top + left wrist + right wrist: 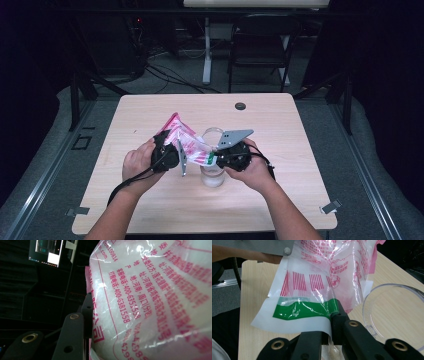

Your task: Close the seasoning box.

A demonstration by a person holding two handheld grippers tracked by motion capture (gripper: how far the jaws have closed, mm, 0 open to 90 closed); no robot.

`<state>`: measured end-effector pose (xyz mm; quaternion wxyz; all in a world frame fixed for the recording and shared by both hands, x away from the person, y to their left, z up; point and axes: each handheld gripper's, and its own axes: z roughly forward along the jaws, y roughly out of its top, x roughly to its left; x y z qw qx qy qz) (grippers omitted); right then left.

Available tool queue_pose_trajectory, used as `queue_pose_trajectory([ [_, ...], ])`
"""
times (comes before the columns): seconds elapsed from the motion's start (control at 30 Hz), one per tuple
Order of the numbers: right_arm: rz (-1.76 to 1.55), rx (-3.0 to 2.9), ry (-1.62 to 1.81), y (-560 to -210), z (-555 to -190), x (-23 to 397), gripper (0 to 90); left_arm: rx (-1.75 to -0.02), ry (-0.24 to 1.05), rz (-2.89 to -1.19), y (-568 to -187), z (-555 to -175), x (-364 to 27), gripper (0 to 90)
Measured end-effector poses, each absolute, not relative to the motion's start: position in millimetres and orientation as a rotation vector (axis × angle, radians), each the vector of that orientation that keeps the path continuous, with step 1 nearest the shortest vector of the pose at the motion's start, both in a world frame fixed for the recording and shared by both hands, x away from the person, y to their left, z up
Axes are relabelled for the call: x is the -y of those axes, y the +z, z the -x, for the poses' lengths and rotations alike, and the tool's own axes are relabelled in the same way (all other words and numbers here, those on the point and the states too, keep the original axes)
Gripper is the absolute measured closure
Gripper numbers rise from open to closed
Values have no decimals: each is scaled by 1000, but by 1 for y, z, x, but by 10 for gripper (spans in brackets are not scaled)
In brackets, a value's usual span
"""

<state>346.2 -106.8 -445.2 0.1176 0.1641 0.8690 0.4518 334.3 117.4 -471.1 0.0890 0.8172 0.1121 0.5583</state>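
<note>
Over the glass [213, 172], both tools' jaws tight on the bag [189, 145].

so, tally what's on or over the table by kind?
Plastic bags: 1
Clear glasses: 1
Grippers: 2, left gripper and right gripper, both clamped on the bag
Dark round caps in the tabletop: 1
Total: 5

Both forearms come in from the bottom of the high view and angle inward, so the hands sit close together. The left hand [137, 162] wraps the left gripper [172, 150], whose jaws stand partly apart, pressing on what is between them. The right hand [255, 170] holds the right gripper [216, 156], its jaws pinched tight (grey plate uppermost), pointing toward the left one.
</note>
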Motion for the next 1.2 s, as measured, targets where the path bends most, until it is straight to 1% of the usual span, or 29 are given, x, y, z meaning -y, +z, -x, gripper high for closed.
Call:
queue_pose_trajectory([
  [0.47, -477, -2559, 1321, -447, -347, 109, 884, -307, 1695, -2426, -468, -334, -115, 619],
  [0.73, -479, -2578, 1318, -449, -348, 109, 887, -307, 1684, -2427, -469, -335, -114, 620],
  [1.2, -508, -2591, 1274, -457, -346, 112, 900, -249, 1708, -2413, -471, -335, -108, 622],
])
